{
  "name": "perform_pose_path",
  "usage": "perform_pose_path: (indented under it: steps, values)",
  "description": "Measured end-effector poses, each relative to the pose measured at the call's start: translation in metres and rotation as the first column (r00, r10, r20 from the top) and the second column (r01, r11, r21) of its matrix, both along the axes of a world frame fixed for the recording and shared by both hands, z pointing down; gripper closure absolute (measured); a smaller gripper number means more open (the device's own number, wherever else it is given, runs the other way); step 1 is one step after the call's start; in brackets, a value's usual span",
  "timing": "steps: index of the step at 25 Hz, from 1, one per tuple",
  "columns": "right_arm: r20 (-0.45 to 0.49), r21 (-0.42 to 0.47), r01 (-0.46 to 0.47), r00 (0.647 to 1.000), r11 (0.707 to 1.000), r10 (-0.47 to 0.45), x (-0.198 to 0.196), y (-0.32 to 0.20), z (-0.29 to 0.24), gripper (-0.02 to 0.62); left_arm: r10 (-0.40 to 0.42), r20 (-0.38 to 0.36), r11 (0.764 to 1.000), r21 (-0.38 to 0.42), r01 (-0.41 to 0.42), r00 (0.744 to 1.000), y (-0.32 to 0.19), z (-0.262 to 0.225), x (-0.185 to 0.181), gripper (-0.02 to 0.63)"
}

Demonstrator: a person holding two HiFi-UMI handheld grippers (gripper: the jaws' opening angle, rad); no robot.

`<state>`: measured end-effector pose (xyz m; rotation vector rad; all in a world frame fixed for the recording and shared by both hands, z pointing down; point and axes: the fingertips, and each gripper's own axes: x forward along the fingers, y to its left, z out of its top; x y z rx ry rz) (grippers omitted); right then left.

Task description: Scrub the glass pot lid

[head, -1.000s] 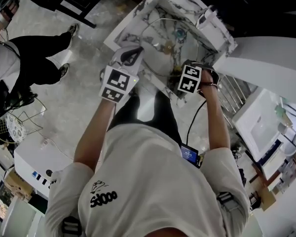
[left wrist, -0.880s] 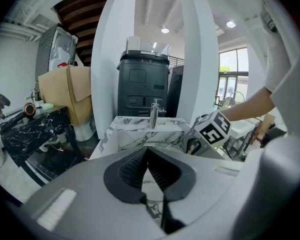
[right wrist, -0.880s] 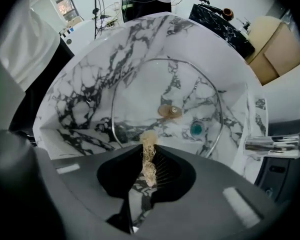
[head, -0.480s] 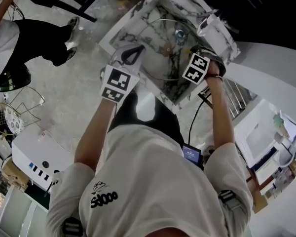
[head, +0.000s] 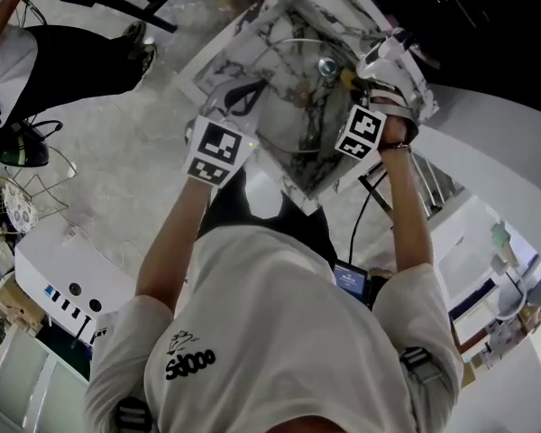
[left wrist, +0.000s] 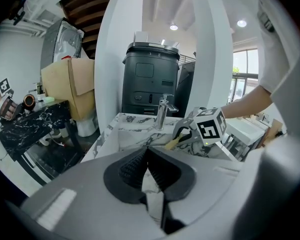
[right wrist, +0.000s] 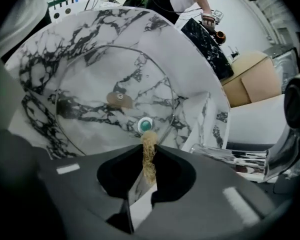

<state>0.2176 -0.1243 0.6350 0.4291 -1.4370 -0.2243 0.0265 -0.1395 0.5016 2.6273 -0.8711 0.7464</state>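
Note:
The glass pot lid (right wrist: 105, 89) lies in the marble sink (right wrist: 50, 39), its silver and teal knob (right wrist: 145, 125) just beyond my right jaws. In the head view the lid (head: 298, 97) fills the basin (head: 225, 57). My right gripper (right wrist: 149, 151) is shut on a tan fibrous scrubber (right wrist: 149, 159), held over the lid near the knob (head: 325, 65). The right gripper (head: 365, 75) is at the basin's far right side. My left gripper (head: 245, 91) sits at the sink's left rim by the lid's edge. Its jaws (left wrist: 146, 156) are shut, and I see nothing between them.
A chrome faucet (right wrist: 295, 114) stands at the sink's back edge, also in the left gripper view (left wrist: 163, 111). A black bin (left wrist: 152, 79) and a cardboard box (left wrist: 70, 86) stand behind the sink. A person in black trousers (head: 63, 57) stands left of it.
My right gripper has moved farther into the basin with the scrubber, towards the lid's knob and the faucet. The left gripper has stayed at the left rim.

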Motion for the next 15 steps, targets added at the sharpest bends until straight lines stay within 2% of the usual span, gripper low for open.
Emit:
perform_pose_path:
  steps: [4, 10, 15]
  values:
    - [-0.041, -0.108, 0.052, 0.998, 0.993, -0.057, 0.004, 0.030, 0.008, 0.545, 0.010, -0.005, 1.000, -0.005, -0.010, 1.000, 0.000, 0.002, 0.007, 0.595]
    - [-0.031, -0.175, 0.034, 0.999, 0.984, -0.040, 0.000, 0.057, 0.015, 0.546, 0.021, -0.006, 1.000, 0.006, -0.021, 1.000, 0.001, 0.000, 0.007, 0.595]
    - [-0.053, -0.264, -0.004, 0.999, 0.965, -0.010, -0.006, 0.080, 0.016, 0.546, 0.031, -0.009, 0.999, 0.012, -0.031, 0.999, 0.011, -0.004, -0.003, 0.595]
